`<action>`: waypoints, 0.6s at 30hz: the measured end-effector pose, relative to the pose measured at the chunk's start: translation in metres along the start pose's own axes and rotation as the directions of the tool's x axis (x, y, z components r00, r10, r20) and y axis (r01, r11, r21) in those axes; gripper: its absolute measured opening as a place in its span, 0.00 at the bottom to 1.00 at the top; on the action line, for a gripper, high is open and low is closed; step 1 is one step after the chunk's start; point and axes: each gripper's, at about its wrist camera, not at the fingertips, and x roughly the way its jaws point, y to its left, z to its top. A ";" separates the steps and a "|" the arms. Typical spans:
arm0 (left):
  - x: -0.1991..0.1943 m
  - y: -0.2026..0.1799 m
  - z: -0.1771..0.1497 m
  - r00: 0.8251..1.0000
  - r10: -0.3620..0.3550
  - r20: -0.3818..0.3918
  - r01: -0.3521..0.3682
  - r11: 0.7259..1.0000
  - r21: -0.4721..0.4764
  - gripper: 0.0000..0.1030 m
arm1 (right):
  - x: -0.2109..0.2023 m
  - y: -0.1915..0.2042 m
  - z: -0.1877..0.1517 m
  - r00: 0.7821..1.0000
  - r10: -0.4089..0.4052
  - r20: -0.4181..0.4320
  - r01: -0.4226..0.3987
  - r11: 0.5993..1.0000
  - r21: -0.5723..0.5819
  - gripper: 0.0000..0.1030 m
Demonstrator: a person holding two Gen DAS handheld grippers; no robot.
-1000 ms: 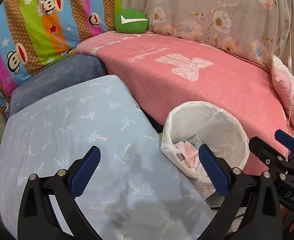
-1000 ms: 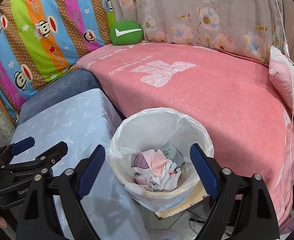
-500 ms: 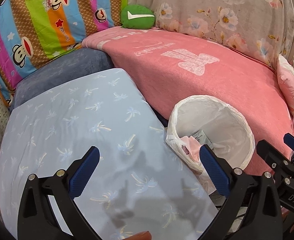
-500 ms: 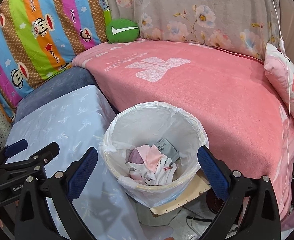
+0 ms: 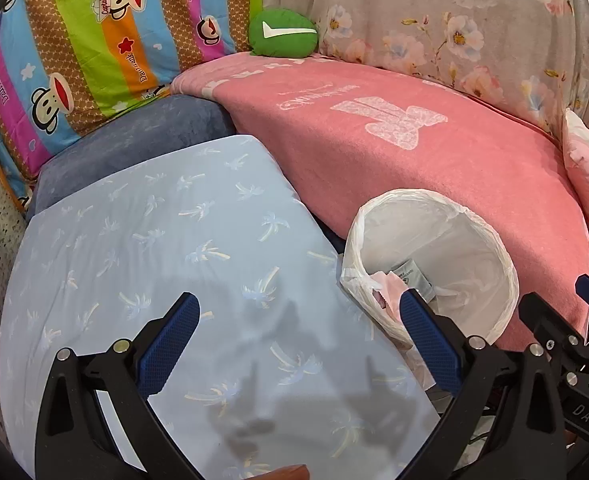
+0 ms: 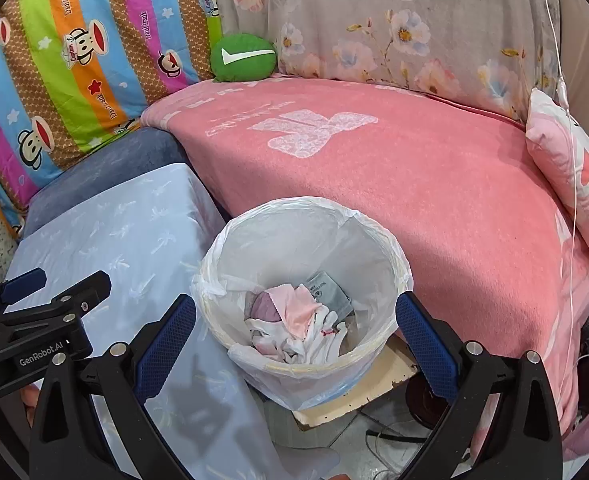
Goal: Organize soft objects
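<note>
The right tool is hovering with its blue pads spread wide and nothing between them, framing the white-lined bin that is sitting in the lower middle of the right wrist view. Inside the bin a heap of soft cloth items in pink, white and purple is lying on the bottom, with a grey packet just beside them. The left tool is likewise released, its pads apart and empty, hanging over the pale blue palm-print sheet in the lower left of the left wrist view, with the bin at the lower right of that frame. A pink blanket is covering the surface behind the bin, filling the middle and right of the frame. A green round cushion is resting at the blanket's far edge, in the upper middle, between a striped monkey-print pillow at upper left and a grey floral cover at upper right. A small pink pillow is leaning at the right edge.
</note>
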 end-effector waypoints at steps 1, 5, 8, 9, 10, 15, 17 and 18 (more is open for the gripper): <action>0.000 0.000 0.000 1.000 0.000 -0.002 0.000 1.000 0.000 0.93 | 0.000 0.000 0.000 1.000 -0.001 -0.001 0.001 1.000 0.000 0.95; 0.000 -0.001 0.001 1.000 -0.003 -0.006 0.003 1.000 0.003 0.93 | 0.000 0.000 0.000 1.000 -0.002 -0.003 0.002 1.000 0.001 0.95; -0.001 -0.002 0.000 1.000 -0.003 -0.002 0.003 1.000 0.007 0.93 | 0.000 -0.001 0.000 1.000 -0.003 -0.006 0.003 1.000 0.000 0.95; -0.001 -0.002 0.000 1.000 -0.003 -0.003 0.003 1.000 0.006 0.93 | 0.000 -0.001 -0.001 1.000 -0.002 -0.006 0.002 1.000 0.001 0.95; -0.001 -0.002 0.000 1.000 -0.004 -0.002 0.004 1.000 0.006 0.93 | 0.000 -0.001 -0.001 1.000 -0.002 -0.008 0.002 1.000 0.000 0.95; 0.000 -0.004 0.001 1.000 -0.005 -0.004 0.005 1.000 0.011 0.93 | 0.000 0.000 -0.003 1.000 -0.007 -0.013 0.007 1.000 -0.001 0.95; 0.000 -0.006 0.001 1.000 -0.004 -0.004 0.004 1.000 0.012 0.93 | 0.000 0.000 -0.003 1.000 -0.009 -0.015 0.009 1.000 -0.001 0.95; 0.000 -0.006 0.001 1.000 -0.004 -0.004 0.004 1.000 0.012 0.93 | 0.000 0.000 -0.004 1.000 -0.009 -0.017 0.009 1.000 -0.001 0.95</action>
